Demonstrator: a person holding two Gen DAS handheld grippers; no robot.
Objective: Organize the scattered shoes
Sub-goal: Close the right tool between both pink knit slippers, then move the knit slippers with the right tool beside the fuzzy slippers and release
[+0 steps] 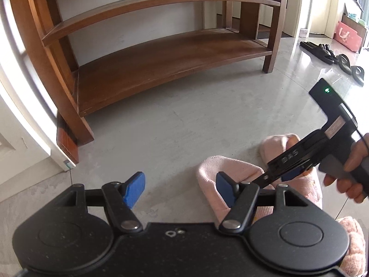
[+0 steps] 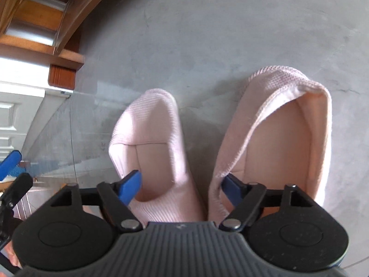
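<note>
- Down at floor level, the right gripper (image 2: 181,188) points steeply at two pink slippers lying side by side on the grey floor (image 2: 207,34).
- Its jaws stand wide apart and press on nothing: one blue fingertip (image 2: 130,188) sits inside the mouth of the left pink slipper (image 2: 147,124), the other reaches into the heel opening of the right pink slipper (image 2: 288,124).
- Between those fingertips run the two slippers' neighbouring side walls; neither wall looks squeezed.
- Both slippers point away from this gripper, toes ahead and heels toward its body.
- Beside them, the left gripper (image 1: 181,188) is open too, with bare floor between its fingers.
- Its right blue fingertip (image 1: 224,188) hangs over the knitted top of a pink slipper (image 1: 228,166); whether it touches the fabric I cannot tell.
- Its left fingertip is over bare floor, clear of any shoe.
- From the left wrist view, the right gripper's black body comes in from the right, held by a hand (image 1: 350,168), and crosses above the pink slippers.
- Ahead of the left gripper stands a wooden shoe rack (image 1: 161,55) on the floor, well apart from the slippers.
- Far ahead and to the right of it, several dark sandals (image 1: 332,55) lie scattered on the glossy floor, near a pink bag (image 1: 346,34).
</note>
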